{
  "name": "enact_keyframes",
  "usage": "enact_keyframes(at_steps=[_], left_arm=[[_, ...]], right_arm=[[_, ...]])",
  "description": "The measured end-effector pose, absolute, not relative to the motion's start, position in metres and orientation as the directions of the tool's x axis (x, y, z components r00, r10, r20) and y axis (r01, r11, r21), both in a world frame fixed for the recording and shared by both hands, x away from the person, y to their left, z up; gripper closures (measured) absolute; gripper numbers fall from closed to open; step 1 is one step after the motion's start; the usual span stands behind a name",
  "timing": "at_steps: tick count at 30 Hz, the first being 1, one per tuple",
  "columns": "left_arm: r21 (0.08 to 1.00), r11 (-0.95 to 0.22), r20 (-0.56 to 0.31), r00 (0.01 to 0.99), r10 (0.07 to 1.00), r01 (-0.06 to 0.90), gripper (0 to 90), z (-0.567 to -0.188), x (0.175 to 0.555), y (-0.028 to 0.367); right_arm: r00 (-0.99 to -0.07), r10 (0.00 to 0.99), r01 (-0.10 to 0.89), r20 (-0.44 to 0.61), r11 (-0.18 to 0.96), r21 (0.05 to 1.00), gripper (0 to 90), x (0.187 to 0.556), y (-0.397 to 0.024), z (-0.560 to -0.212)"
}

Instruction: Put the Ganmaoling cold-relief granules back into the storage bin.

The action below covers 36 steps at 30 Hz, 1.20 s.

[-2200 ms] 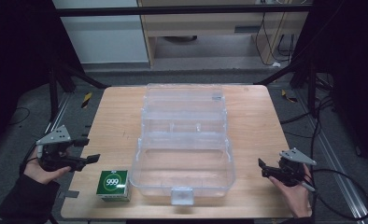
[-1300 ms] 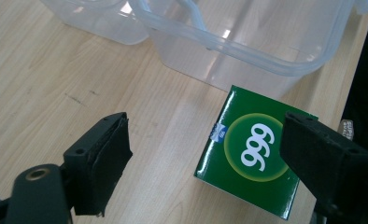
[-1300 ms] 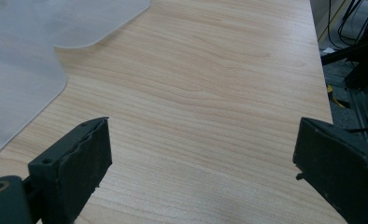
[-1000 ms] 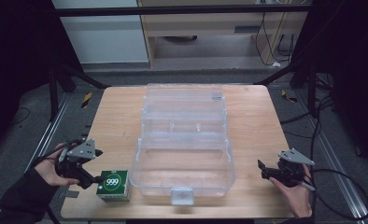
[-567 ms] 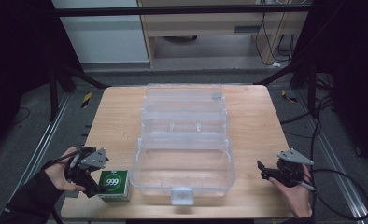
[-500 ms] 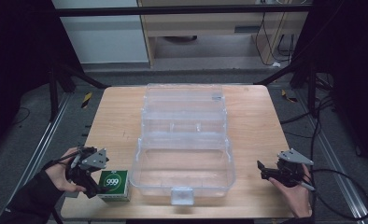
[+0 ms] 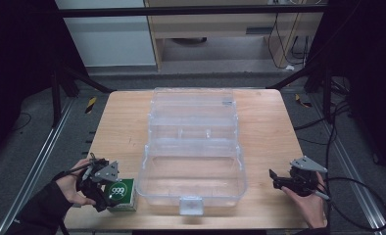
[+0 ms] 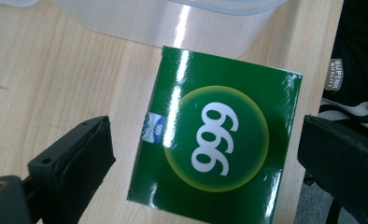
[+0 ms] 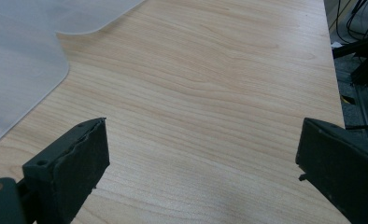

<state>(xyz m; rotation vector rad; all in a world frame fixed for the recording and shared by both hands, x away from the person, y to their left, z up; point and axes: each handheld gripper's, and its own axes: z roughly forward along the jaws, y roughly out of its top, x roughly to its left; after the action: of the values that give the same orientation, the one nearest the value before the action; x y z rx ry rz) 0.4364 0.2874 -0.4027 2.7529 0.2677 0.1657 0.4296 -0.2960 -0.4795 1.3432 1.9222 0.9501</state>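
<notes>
- The left gripper [image 7: 102,188], at the lower left of the high view, hangs over the green box [image 8: 215,147] with its fingers [image 8: 77,156] spread wide, one on each side of the box and neither touching it. It holds nothing. If the fingers close at this tilt, I judge they could meet the glossy faces askew and the box could twist or squirt out.
- The green box lies flat on the worktop [image 7: 122,127] near its front edge, at the lower left of the high view and just beside the clear case [image 7: 193,161]. In the left gripper view the right-hand finger sits past the worktop's edge, so a sideways push could slide the box toward that edge and off it.
- The case wall runs along the top of the left gripper view, close to the box. A careless descent could knock the fingers or the box against it and shift the case.
- The right gripper [image 7: 291,180], at the lower right of the high view, is wide open and empty above bare worktop, with a corner of the case at the upper left of its own view. Its trailing cable could snag if it swings in.
- Farther up the frame, the open case's raised tiers and lid look light; a bump could tip or slide them.
</notes>
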Motion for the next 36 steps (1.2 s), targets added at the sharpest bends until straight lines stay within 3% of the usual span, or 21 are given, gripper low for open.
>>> enact_keyframes(at_steps=[22,36], left_arm=[[0.315,-0.937,0.034,0.984,0.174,0.155,3.3,-0.429,0.444,0.279],[0.319,-0.935,0.001,0.986,0.165,0.156,9.7,-0.437,0.447,0.278]], right_arm=[[-0.320,0.944,0.532,-0.079,0.248,0.810,2.7,0.431,-0.294,-0.482],[-0.328,0.941,0.536,-0.079,0.254,0.805,2.8,0.432,-0.294,-0.484]])
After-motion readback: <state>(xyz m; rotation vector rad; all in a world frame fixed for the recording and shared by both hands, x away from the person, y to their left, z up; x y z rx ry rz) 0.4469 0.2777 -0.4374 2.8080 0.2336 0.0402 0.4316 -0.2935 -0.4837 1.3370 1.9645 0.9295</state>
